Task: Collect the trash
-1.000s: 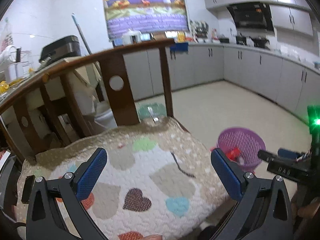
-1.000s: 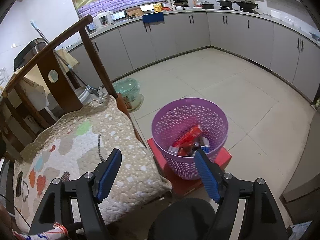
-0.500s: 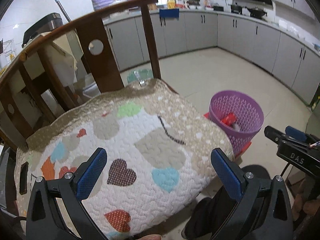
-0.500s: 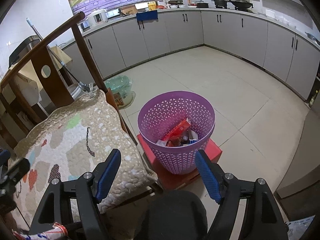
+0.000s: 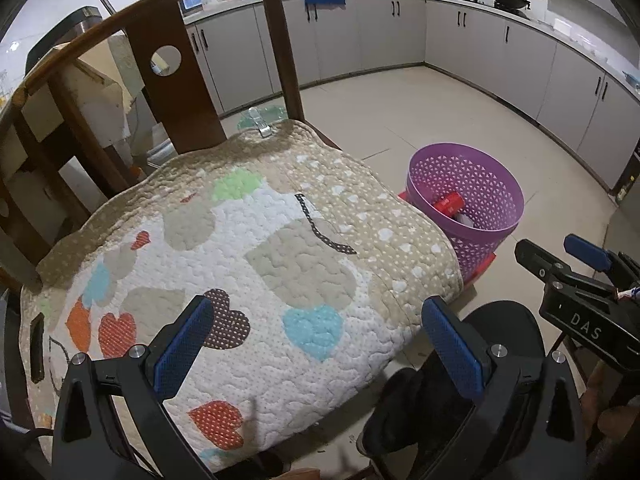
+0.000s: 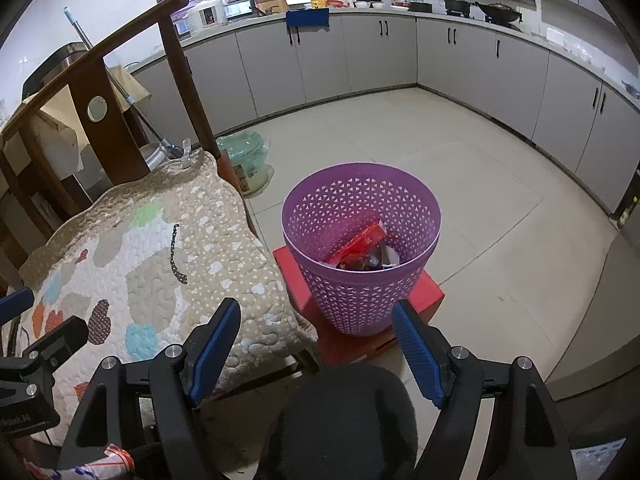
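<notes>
A purple mesh waste basket [image 6: 362,208] stands on a red block [image 6: 430,290] on the floor, right of a chair. It holds red wrappers and other trash [image 6: 360,250]. The basket also shows in the left wrist view [image 5: 466,184]. My left gripper [image 5: 316,346] is open and empty above the front of the quilted heart-pattern cushion [image 5: 240,256]. My right gripper [image 6: 316,350] is open and empty, in front of and above the basket. The right gripper also shows at the right edge of the left wrist view [image 5: 576,264].
The cushion lies on a dark wooden chair [image 5: 172,76] with a round hole in its backrest. Grey kitchen cabinets [image 6: 480,60] line the far walls. A green plastic bag [image 6: 244,156] sits on the floor behind the chair. A dark shoe [image 6: 344,420] is below the right gripper.
Both grippers have risen and tilted down. The cushion and basket now show more from above and nearer. Both stay open and empty.
</notes>
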The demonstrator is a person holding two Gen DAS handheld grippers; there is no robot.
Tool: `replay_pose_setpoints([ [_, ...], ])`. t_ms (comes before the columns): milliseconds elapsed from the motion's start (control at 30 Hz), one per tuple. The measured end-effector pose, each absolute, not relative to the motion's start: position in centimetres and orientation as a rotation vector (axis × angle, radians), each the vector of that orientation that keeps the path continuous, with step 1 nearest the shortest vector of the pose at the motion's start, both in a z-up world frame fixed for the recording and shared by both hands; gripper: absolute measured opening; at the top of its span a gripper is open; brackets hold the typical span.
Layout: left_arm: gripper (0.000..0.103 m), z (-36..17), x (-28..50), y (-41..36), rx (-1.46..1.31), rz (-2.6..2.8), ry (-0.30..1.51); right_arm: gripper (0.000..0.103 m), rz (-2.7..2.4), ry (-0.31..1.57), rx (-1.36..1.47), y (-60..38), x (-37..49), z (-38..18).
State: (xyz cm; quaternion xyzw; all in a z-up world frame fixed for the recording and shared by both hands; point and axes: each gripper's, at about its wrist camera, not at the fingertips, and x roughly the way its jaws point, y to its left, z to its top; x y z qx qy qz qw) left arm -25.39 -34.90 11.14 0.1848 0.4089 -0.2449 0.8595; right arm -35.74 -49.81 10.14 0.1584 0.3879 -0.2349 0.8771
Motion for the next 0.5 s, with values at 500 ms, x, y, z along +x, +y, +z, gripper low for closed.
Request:
replay_pose_setpoints([
  [500, 0.103, 10.36, -25.3, -35.29, 0.374, -0.56, 0.916, 0.083, -0.514, 0.813, 0.328, -50.4, -35.98, 9.92],
])
